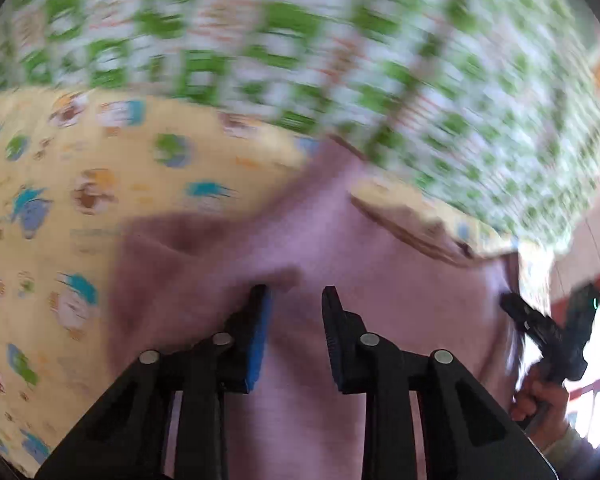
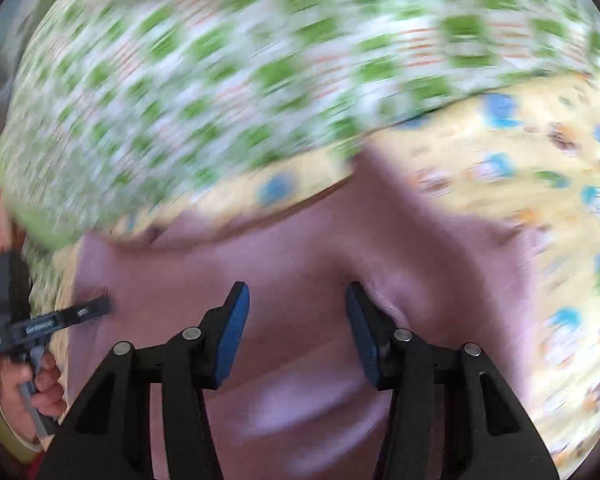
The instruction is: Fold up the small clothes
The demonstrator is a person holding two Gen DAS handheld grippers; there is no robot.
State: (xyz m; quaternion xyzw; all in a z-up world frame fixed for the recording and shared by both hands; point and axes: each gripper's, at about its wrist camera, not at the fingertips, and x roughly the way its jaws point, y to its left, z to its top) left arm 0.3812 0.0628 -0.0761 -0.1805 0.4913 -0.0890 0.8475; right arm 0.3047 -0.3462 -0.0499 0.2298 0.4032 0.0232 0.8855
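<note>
Both tongs, left (image 1: 296,292) and right (image 2: 298,290), hover spread over the pink garment (image 1: 300,232), pinching nothing. Yellow cartoon-print sheet (image 1: 60,200) lies underneath, green checked cloth (image 1: 300,40) beyond, pretty blurry.

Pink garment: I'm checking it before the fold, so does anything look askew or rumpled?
Yes. The pink garment isn't flat: creases bunch beside the right gripper, and a yellow patterned flap lies turned over its far edge. Both views are blurred.

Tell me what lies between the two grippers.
Only pink garment: in the left wrist view it runs unbroken from the left gripper to the right gripper. The right wrist view shows the same.
</note>
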